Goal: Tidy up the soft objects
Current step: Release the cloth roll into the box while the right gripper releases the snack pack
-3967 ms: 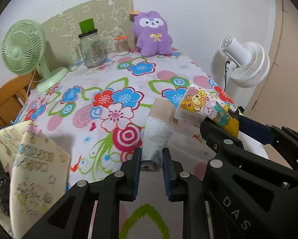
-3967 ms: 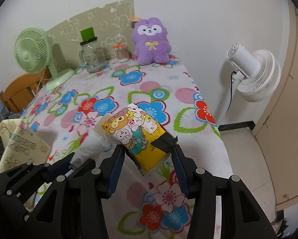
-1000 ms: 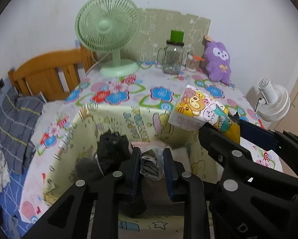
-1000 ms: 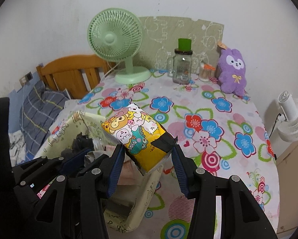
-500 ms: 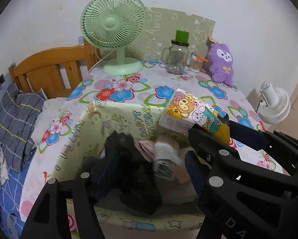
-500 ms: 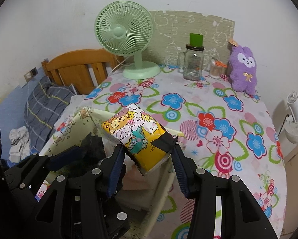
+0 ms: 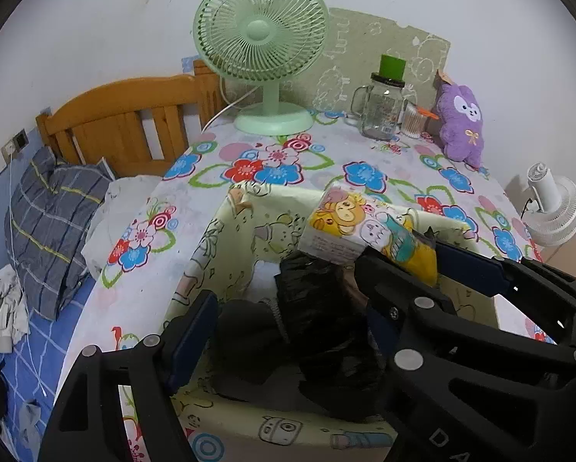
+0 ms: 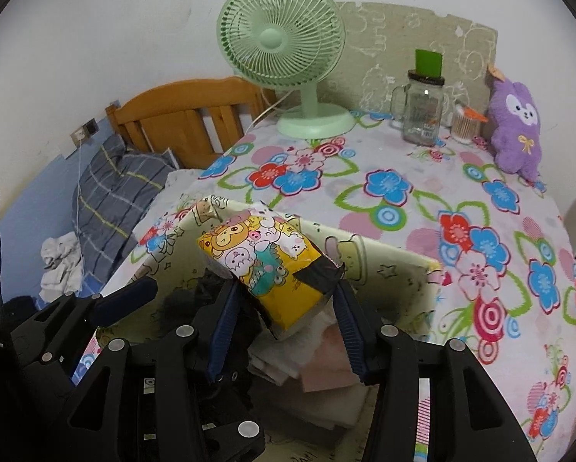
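Observation:
A pale yellow fabric bin (image 7: 230,238) with cartoon prints stands at the table's near left edge, also in the right wrist view (image 8: 395,269). It holds dark clothes (image 7: 326,323) and pale folded cloths (image 8: 326,346). My left gripper (image 7: 288,331) is open and empty over the dark clothes. My right gripper (image 8: 284,319) is shut on a yellow cartoon-printed tissue pack (image 8: 264,265), held over the bin; the pack also shows in the left wrist view (image 7: 365,231). A purple plush (image 8: 515,127) sits at the table's far right.
A green desk fan (image 8: 284,46), a glass jar with a green lid (image 8: 422,104) and a cotton swab cup (image 8: 465,123) stand at the back of the flowered tablecloth (image 8: 480,238). A wooden headboard (image 7: 126,123) and bedding (image 7: 52,211) lie left. A white fan (image 7: 553,208) stands right.
My left gripper carried a white cloth from the table to the bin, opened and let it go there. My right gripper moved with the tissue pack over the bin.

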### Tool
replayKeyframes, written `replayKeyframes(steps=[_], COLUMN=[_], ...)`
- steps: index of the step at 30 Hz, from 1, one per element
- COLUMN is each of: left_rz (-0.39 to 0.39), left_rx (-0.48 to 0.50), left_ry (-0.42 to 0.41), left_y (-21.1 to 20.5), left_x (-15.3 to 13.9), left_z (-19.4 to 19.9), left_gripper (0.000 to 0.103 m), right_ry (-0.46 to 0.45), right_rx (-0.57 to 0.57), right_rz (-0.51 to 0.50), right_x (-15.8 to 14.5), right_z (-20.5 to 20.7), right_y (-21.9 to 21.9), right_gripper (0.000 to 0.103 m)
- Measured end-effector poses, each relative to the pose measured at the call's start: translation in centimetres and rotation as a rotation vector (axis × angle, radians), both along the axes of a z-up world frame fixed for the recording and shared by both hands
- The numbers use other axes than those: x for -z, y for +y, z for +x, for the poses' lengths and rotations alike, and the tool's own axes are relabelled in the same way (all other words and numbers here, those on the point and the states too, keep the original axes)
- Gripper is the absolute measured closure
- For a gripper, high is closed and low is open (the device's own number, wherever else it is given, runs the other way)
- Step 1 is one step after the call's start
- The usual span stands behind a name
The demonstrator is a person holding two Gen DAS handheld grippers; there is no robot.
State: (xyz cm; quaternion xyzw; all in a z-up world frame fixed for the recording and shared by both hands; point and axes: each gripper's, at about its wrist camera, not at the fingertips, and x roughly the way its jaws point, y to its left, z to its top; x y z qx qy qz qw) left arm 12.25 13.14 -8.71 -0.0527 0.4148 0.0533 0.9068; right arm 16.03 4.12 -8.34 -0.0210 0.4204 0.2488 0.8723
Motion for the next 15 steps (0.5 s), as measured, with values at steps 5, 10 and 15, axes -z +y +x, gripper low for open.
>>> replayKeyframes(steps=[5, 10, 15], left_rz=[-0.015, -0.022, -0.011], left_rx=[0.016, 0.027, 0.026], left_ry=[0.007, 0.008, 0.002], left_y=[0.22, -0.01, -0.38], left_x=[0.41, 0.44, 0.20], left_z=[0.05, 0.08, 0.01], left_gripper=[0.017, 0.013, 0.010], right_ry=[0.040, 0.038, 0.013], right_rx=[0.017, 0.035, 0.041], right_rz=[0.010, -0.012, -0.023], right_x=[1.01, 1.14, 0.76], right_z=[0.66, 0.90, 0.67], right_y=[0.49, 0.61, 0.02], right_gripper=[0.028, 0.020, 0.016])
